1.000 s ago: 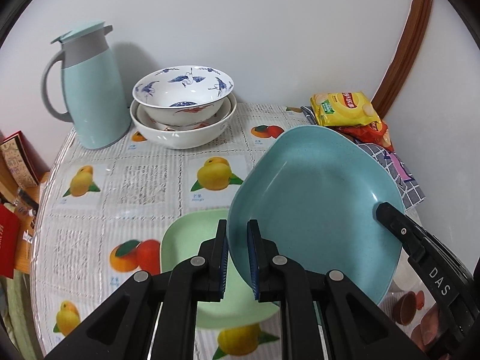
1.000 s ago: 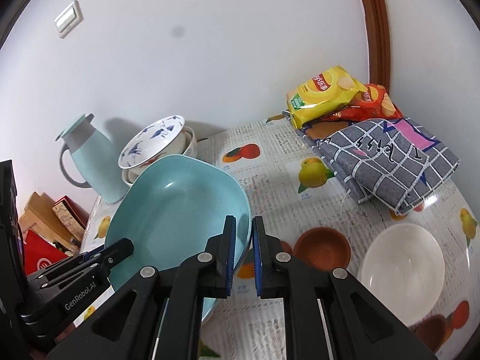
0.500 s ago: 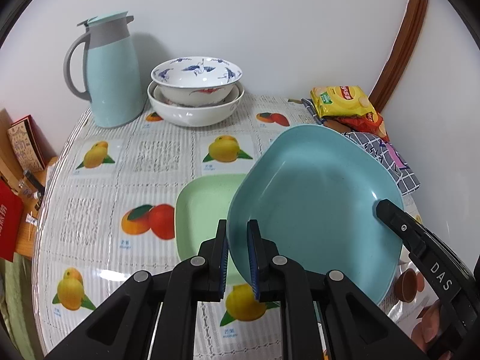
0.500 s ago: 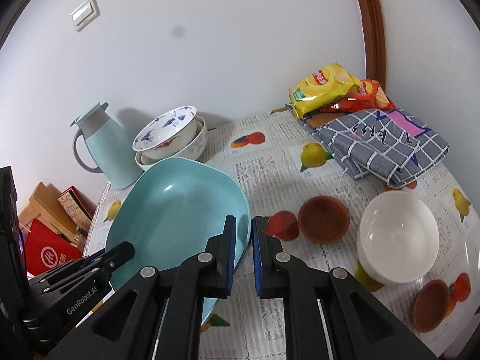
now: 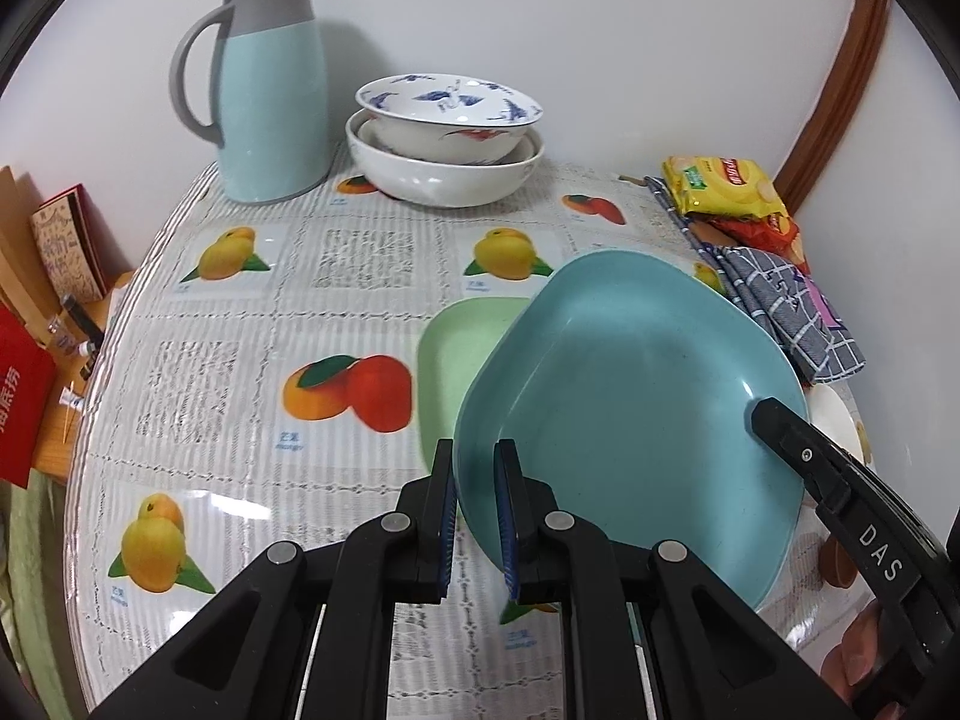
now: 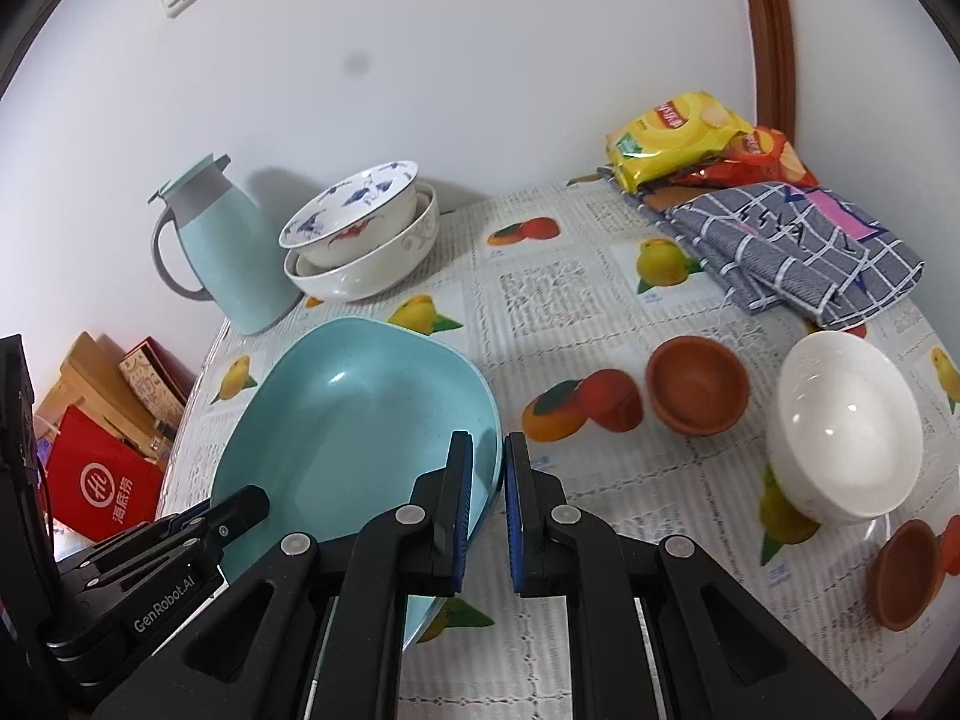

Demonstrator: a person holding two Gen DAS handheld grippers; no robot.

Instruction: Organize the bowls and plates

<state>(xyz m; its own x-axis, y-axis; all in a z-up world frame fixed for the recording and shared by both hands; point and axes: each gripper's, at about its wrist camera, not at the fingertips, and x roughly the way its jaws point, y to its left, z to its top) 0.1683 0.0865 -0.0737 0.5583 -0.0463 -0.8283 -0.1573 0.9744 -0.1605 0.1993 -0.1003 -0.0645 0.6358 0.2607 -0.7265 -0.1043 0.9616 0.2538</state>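
A blue square plate [image 5: 630,408] is held tilted above the table, gripped on opposite rims. My left gripper [image 5: 477,516] is shut on its left rim. My right gripper [image 6: 486,510] is shut on its right rim; the plate also shows in the right wrist view [image 6: 354,420]. A light green plate [image 5: 456,348] lies on the table, partly hidden behind the blue plate. Two stacked bowls, a blue-patterned bowl [image 5: 447,114] inside a white one [image 5: 444,177], stand at the back. A white bowl [image 6: 846,432] and two brown small bowls [image 6: 696,384] [image 6: 906,573] sit to the right.
A light blue jug [image 5: 270,90] stands at the back left beside the stacked bowls. Snack bags [image 6: 678,135] and a folded grey checked cloth [image 6: 798,246] lie at the back right. Boxes and a red bag [image 6: 99,492] sit off the table's left edge.
Both grippers have pulled back and up with the blue plate; more of the table shows. The green plate now lies further out from under the blue plate.
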